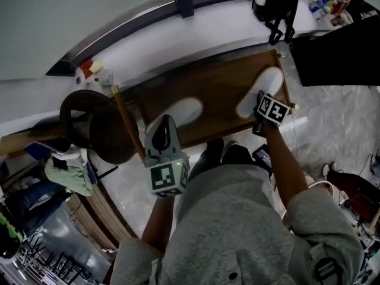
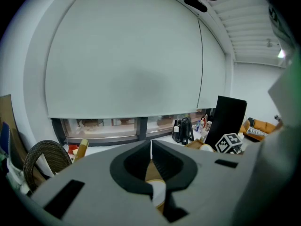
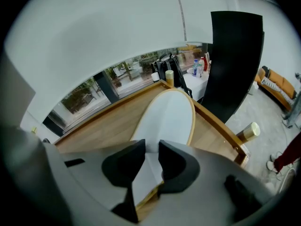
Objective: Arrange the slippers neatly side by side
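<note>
No words, numbers or brand names could be read anywhere. The cube (image 1: 168, 178) on the left tongs (image 2: 151, 144) carried only black-and-white square marker patterns, without letters, and so did the cube (image 1: 274, 110) on the right tongs (image 3: 151, 150). Labels on the bottles (image 3: 200, 66) beyond the surface's far corner were too small to make out.

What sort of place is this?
Probably an office or lounge rather than a home hallway. There is a long window under a wide blind, a ledge holding a black bag and bottles, and an orange sofa. White slippers lie on a low wooden table.
</note>
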### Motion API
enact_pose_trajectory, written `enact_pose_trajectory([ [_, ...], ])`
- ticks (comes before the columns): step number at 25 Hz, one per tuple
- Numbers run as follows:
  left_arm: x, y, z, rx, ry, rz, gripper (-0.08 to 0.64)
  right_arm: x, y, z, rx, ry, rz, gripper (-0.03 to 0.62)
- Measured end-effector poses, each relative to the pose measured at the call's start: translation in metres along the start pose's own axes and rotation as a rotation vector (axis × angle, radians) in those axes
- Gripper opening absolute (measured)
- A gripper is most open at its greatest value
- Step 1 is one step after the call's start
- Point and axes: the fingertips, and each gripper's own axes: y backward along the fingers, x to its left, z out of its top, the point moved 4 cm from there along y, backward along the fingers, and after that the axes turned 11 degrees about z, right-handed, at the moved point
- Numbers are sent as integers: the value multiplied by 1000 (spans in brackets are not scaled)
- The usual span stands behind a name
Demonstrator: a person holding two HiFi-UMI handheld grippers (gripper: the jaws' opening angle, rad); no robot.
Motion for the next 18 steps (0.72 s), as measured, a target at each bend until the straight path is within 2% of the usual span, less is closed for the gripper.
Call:
enact_pose_trajectory([
  [3,3,-1,0,-3,0,0,20,2,0,1,3,28,-15,45],
  [8,2,-4,-1,-5,2,-6,20,12,5,12,-1,95,13,38],
  [13,0,-9,-2,-20,16,-29,20,37,15,16,20,171,92,37],
  [18,-3,-10,13,-12,61,-66,21,70,22,8,98,290,201,37],
])
